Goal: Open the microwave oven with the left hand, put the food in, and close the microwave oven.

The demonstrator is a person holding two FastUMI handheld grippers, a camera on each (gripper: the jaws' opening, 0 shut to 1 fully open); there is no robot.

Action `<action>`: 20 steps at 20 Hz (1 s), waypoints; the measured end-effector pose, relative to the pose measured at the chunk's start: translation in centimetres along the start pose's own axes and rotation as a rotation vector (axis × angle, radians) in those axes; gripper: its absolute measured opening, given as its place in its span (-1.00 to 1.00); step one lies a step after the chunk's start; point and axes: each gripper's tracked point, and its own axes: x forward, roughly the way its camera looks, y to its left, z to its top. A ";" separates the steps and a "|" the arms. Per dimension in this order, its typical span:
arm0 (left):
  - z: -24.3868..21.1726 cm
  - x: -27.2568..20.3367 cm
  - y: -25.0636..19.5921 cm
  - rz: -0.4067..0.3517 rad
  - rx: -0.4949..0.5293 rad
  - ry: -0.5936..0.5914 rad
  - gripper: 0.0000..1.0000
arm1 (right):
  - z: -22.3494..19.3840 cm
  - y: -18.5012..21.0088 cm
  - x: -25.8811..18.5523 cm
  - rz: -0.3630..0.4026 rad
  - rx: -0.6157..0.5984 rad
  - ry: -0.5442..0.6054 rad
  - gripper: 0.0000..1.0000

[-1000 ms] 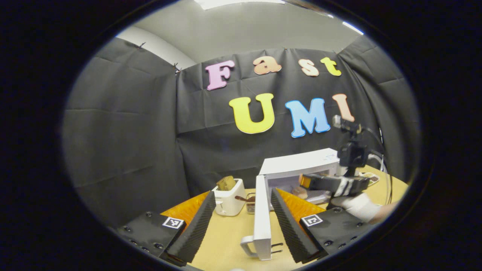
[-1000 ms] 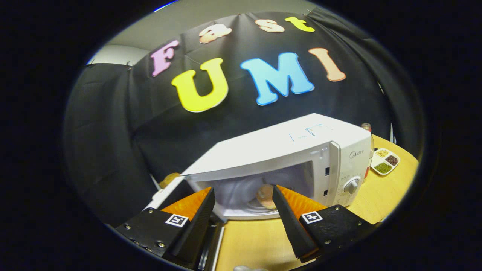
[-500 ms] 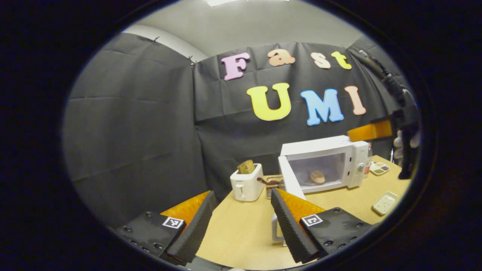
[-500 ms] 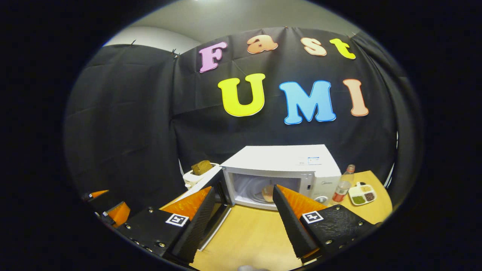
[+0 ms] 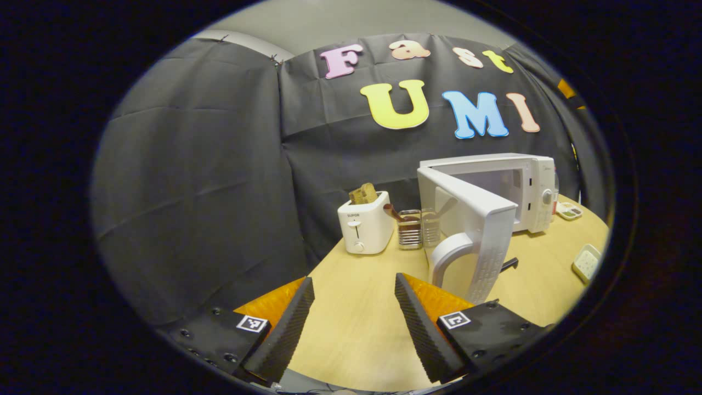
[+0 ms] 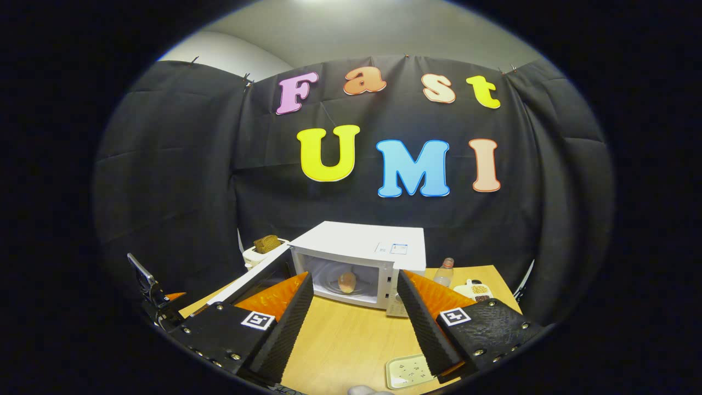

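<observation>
Left gripper view: door [image 5: 471,219] hiding microwave [image 5: 526,186] cavity.

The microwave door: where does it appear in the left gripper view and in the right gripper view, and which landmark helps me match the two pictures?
Left gripper view: the door stands open right of centre, its edge and handle toward the camera, just beyond the right finger.
Right gripper view: the door is at lower left, swung out from the microwave, partly behind the left finger.
Shared landmark: the toaster with bread, left of the microwave.
</observation>
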 end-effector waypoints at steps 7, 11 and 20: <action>-0.2 -0.2 -3.0 -0.046 0.032 0.005 0.89 | -1.1 -1.1 -1.0 -0.001 0.023 0.042 0.87; 0.8 -1.1 -5.3 -0.085 0.037 -0.008 0.89 | -0.8 -1.7 -1.0 -0.011 0.044 0.041 0.87; 3.8 -2.6 -14.7 -0.245 0.038 -0.052 0.89 | -1.3 -4.4 -2.2 -0.045 0.062 0.058 0.87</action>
